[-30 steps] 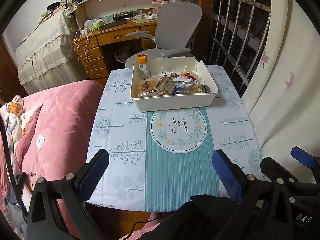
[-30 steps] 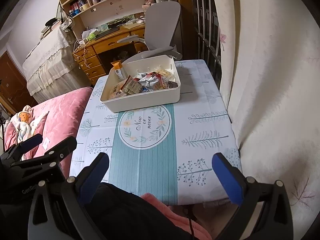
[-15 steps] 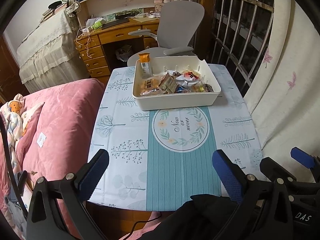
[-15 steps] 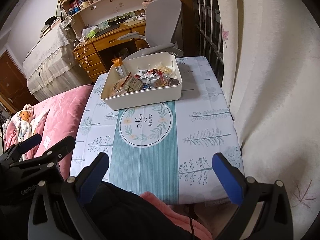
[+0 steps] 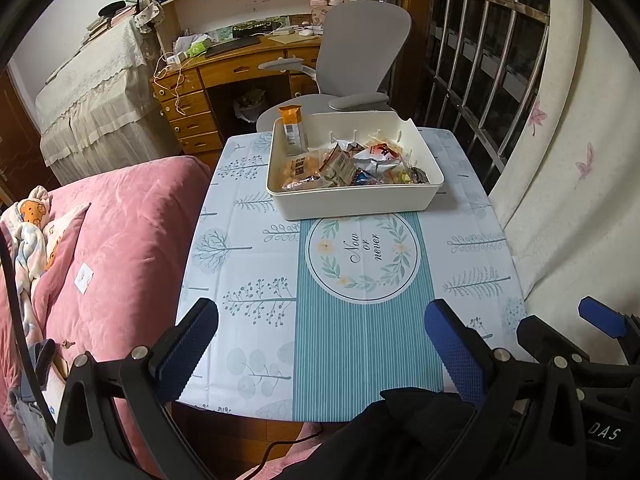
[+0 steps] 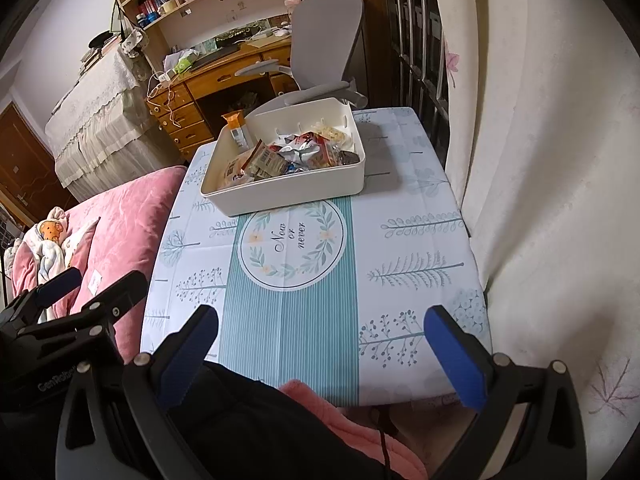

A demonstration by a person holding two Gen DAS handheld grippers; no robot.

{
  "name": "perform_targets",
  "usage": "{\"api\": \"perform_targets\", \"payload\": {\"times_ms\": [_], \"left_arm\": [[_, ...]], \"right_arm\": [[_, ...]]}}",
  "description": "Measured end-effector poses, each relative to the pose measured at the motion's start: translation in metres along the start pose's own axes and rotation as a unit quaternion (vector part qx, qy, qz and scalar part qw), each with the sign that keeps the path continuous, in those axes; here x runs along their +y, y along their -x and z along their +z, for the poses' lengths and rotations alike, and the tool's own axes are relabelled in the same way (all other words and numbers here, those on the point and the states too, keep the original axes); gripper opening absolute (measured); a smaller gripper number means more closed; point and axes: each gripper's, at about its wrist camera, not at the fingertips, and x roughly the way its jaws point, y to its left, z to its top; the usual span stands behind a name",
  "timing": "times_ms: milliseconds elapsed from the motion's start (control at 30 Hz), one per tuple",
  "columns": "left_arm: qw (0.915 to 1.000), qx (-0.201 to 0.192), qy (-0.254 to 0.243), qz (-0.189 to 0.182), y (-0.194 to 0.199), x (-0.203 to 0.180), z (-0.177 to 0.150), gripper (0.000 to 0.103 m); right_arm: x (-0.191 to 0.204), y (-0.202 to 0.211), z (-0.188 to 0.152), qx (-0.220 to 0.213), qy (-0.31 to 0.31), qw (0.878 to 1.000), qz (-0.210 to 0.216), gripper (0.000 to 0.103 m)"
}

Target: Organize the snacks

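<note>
A white bin (image 5: 356, 200) (image 6: 296, 194) stands at the far end of the table, filled with several snack packets (image 5: 352, 162) (image 6: 288, 156). An orange-topped packet (image 5: 292, 128) (image 6: 237, 130) leans upright against the bin's left wall. My left gripper (image 5: 320, 344) hangs open over the table's near edge, far short of the bin, with nothing between its blue pads. My right gripper (image 6: 320, 344) is also open and empty at the near edge. In each view the other gripper shows at the side.
The table (image 5: 256, 280) carries a leaf-print cloth with a teal stripe. A pink quilted bed (image 5: 120, 240) borders it on the left, a curtain (image 5: 568, 200) on the right. A grey office chair (image 5: 360, 56) and a wooden desk (image 5: 224, 76) stand behind.
Both grippers have shifted slightly, so the bin and table sit a little further right and higher in the views. The jaws stay open and nothing on the table moved.
</note>
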Motion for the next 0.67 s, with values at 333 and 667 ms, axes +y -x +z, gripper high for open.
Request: {"api": "perform_targets", "payload": {"times_ms": [333,667], "left_arm": [[0.9999,-0.003,0.003,0.009,0.001,-0.005,0.0,0.103],[0.9998,-0.003,0.011,0.015,0.002,-0.01,0.002,0.103]], "right_arm": [[-0.004,-0.01,0.001,0.013,0.004,1.0,0.015,0.103],[-0.011,-0.011,0.006,0.018,0.012,1.0,0.021,0.103]]}}
